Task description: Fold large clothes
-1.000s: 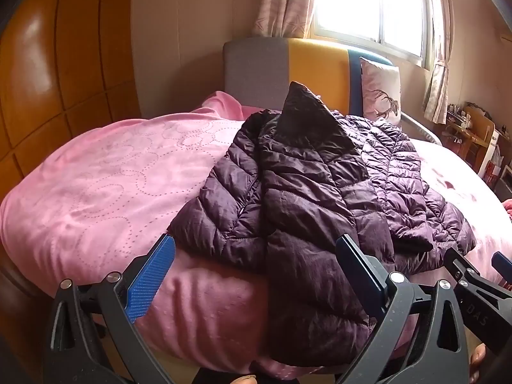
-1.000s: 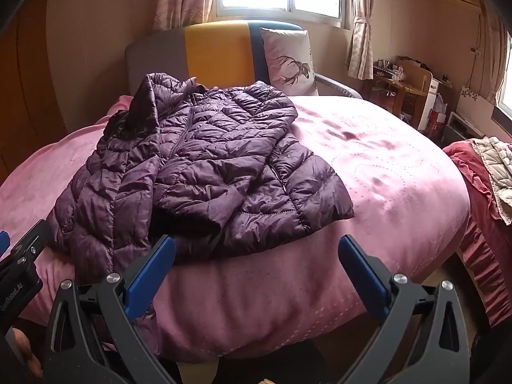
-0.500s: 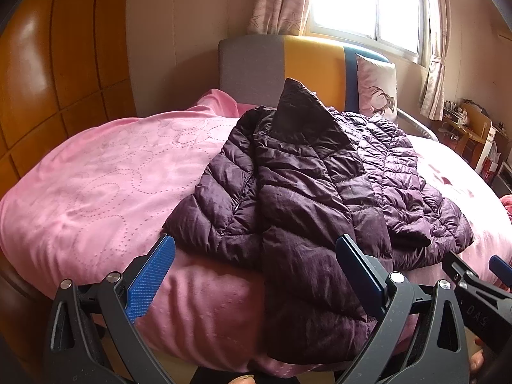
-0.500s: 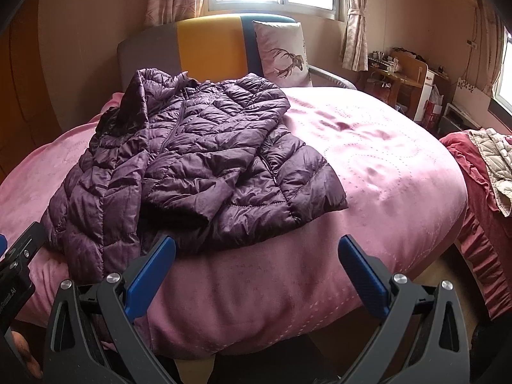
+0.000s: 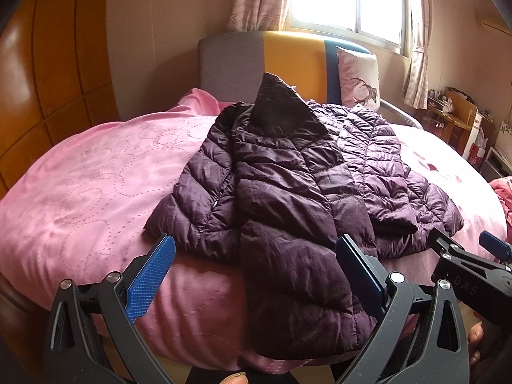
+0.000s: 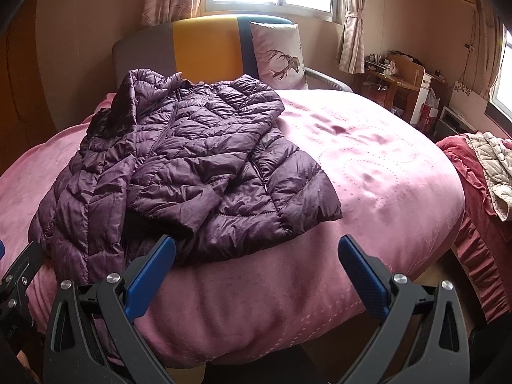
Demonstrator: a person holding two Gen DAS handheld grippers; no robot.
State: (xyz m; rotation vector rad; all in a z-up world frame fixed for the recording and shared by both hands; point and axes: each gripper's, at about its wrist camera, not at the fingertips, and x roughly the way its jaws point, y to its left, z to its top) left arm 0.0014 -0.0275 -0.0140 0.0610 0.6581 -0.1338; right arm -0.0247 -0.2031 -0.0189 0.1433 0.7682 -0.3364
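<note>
A dark purple quilted puffer jacket (image 5: 288,176) lies rumpled on a pink bed (image 5: 89,185); one sleeve hangs over the bed's near edge. It also shows in the right wrist view (image 6: 198,166), with a sleeve folded across its front. My left gripper (image 5: 252,272) is open and empty, low in front of the hanging sleeve. My right gripper (image 6: 256,272) is open and empty, in front of the jacket's hem and the bed edge. The right gripper also shows at the right edge of the left wrist view (image 5: 473,275).
A grey, yellow and blue headboard (image 6: 204,48) and a deer-print pillow (image 6: 281,57) stand at the back under a window. A wooden wardrobe (image 5: 41,96) is on the left. A cluttered desk (image 6: 400,80) and a red-covered seat with a beige quilt (image 6: 492,166) are on the right.
Both views have pulled back a little and tilted up, so the jacket sits slightly farther away. Both grippers stay open; the jacket has not moved.
</note>
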